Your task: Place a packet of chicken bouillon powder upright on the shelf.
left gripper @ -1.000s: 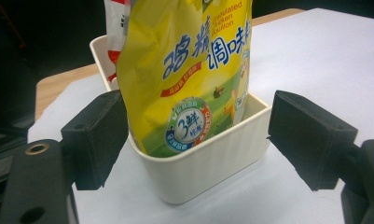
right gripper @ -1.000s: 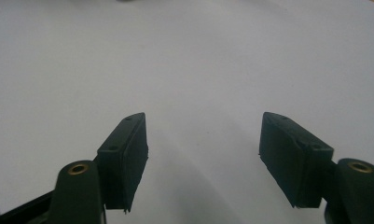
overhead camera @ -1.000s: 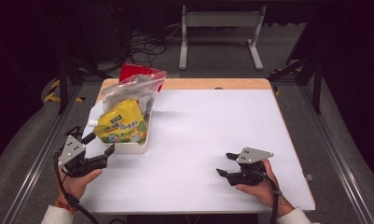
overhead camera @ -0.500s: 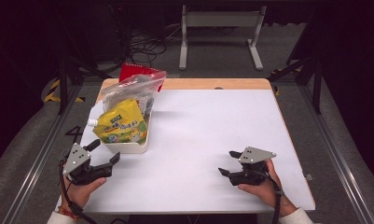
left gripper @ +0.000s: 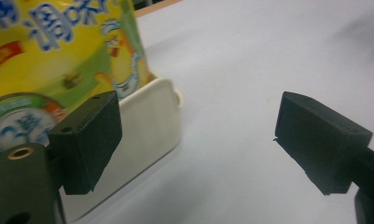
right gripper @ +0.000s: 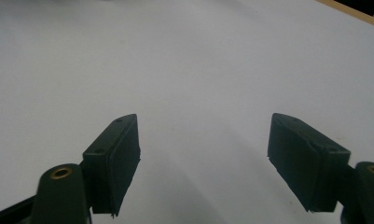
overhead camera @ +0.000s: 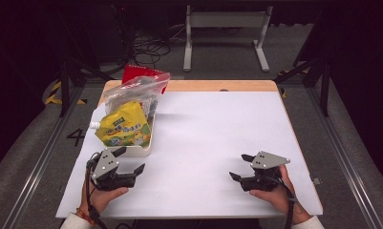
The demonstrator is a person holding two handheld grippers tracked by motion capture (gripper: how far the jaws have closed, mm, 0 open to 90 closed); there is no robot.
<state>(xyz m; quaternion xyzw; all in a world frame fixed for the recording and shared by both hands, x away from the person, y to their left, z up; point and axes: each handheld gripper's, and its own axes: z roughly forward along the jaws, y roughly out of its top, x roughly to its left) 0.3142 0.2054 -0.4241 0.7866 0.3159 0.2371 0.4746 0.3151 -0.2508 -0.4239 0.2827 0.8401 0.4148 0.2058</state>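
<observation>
— From the high view, what do we have?

— We see the white worktop [overhead camera: 213,143] with a tub [overhead camera: 140,149] at its left side, a yellow pouch [overhead camera: 123,126] leaning in it and a clear bag [overhead camera: 134,90] behind that, toward the far edge. A red pack [overhead camera: 137,73] sits just beyond the bag. Our left tongs [overhead camera: 132,161] are near the tub's near end, just beside it, jaws spread with nothing between them. Our right tongs [overhead camera: 241,167] rest well apart at the near right, over bare worktop, also spread.

— And the left gripper view?

— We see the two black jaws wide apart. The tub's [left gripper: 149,121] rounded corner is just behind the left-hand jaw, with the pouch [left gripper: 58,51] rising out of it. Whether that jaw touches the tub we cannot tell. Between the jaws there is only worktop [left gripper: 250,70].

— The right gripper view?

— Here the jaws have just been opening and stand spread, holding nothing. Beyond them we see plain white worktop [right gripper: 184,60], with a strip of its wooden edge at the far right corner.
</observation>
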